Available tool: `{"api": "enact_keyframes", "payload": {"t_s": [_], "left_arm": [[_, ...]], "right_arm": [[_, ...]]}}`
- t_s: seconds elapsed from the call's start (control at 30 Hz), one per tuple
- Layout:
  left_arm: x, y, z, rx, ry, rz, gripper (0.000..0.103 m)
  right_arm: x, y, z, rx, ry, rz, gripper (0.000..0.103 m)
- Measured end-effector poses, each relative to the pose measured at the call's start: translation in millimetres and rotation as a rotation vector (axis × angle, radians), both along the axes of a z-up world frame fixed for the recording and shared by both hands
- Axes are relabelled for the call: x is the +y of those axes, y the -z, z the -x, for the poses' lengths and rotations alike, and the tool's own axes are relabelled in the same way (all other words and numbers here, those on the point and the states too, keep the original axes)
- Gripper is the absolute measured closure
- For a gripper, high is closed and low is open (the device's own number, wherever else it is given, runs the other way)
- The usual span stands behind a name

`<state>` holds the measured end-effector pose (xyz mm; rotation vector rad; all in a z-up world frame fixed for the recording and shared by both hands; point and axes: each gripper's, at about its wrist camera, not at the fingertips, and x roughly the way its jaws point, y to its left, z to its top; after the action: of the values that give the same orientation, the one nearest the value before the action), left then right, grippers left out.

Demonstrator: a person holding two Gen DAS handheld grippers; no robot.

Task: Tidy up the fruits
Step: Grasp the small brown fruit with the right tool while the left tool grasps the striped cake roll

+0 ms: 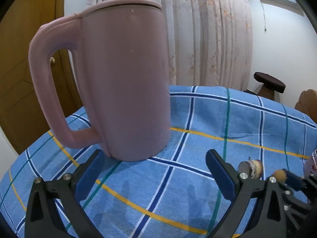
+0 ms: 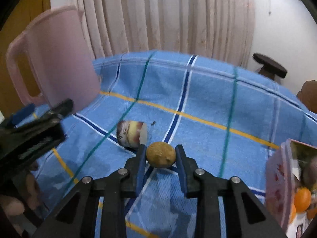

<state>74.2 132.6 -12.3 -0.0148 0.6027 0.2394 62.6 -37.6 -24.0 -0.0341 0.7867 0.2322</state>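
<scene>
Right gripper closed across the widest part of a small, round, firm-looking brown fruit, probably light; left gripper gaped empty.

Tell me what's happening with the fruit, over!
Right hand-held gripper shut on small brown fruit. Left hand-held gripper open, empty, near pink jug. Cut fruit piece lies close behind, over.

Matt pink plastic jug w/ smooth walls, blue checked terry-like cloth on table, rough matt tan fruit, black matt plastic gripper arms w/ shiny metal screws, glossy orange fruits far right, folded fabric curtain.
</scene>
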Motion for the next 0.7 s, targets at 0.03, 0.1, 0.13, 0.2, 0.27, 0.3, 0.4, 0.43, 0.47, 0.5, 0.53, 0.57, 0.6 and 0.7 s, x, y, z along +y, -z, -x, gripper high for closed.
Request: {"api": "enact_keyframes", "payload": {"t_s": [0.03, 0.1, 0.13, 0.2, 0.27, 0.3, 0.4, 0.43, 0.47, 0.5, 0.53, 0.57, 0.6, 0.7], "left_arm": [[-0.8, -0.3, 1.1, -0.009, 0.011, 0.004, 0.0], [-6.1, -1.9, 5.0, -0.036, 0.063, 0.023, 0.0], [-9.9, -2.4, 6.5, -0.043, 0.103, 0.04, 0.0], [-17.0, -2.2, 9.1, -0.049, 0.161, 0.065, 0.0], [-27.7, -1.4, 8.8, -0.036, 0.224, 0.084, 0.002], [-34.3, -0.7, 7.6, -0.027, 0.246, 0.094, 0.003], [-54.3, 0.0, 0.8, 0.008, 0.285, 0.093, 0.008], [-62.4, 1.4, -3.6, 0.029, 0.305, 0.091, 0.011], [-70.5, 1.8, -9.3, 0.045, 0.319, 0.094, 0.015], [-76.1, 3.8, -13.9, 0.06, 0.327, 0.098, 0.017], [-83.9, 6.8, -20.6, 0.087, 0.338, 0.099, 0.02], [-91.9, 11.4, -28.8, 0.129, 0.346, 0.094, 0.026], [-97.7, 16.0, -36.0, 0.168, 0.349, 0.092, 0.03], [-104.1, 27.8, -53.7, 0.257, 0.34, 0.111, 0.041]], "right_arm": [[-5.1, -5.8, 13.8, -0.049, 0.023, -0.007, 0.072], [-13.2, -15.8, 32.3, -0.132, 0.06, -0.012, 0.072], [-17.1, -20.1, 40.5, -0.169, 0.085, -0.005, 0.072], [-21.8, -24.2, 48.0, -0.203, 0.123, 0.004, 0.072], [-27.0, -27.3, 50.8, -0.229, 0.165, 0.012, 0.072], [-30.1, -28.5, 51.6, -0.239, 0.183, 0.017, 0.072], [-37.7, -30.3, 55.0, -0.264, 0.215, 0.022, 0.072], [-39.0, -30.6, 55.6, -0.269, 0.221, 0.019, 0.072], [-39.2, -30.0, 55.1, -0.269, 0.222, 0.017, 0.072], [-39.1, -30.0, 54.5, -0.266, 0.222, 0.013, 0.071], [-41.4, -29.5, 52.7, -0.262, 0.221, 0.008, 0.071], [-42.9, -29.9, 53.1, -0.26, 0.22, 0.004, 0.071], [-46.3, -30.6, 56.0, -0.258, 0.221, -0.002, 0.071], [-50.2, -30.7, 54.5, -0.244, 0.229, -0.02, 0.071]]}}
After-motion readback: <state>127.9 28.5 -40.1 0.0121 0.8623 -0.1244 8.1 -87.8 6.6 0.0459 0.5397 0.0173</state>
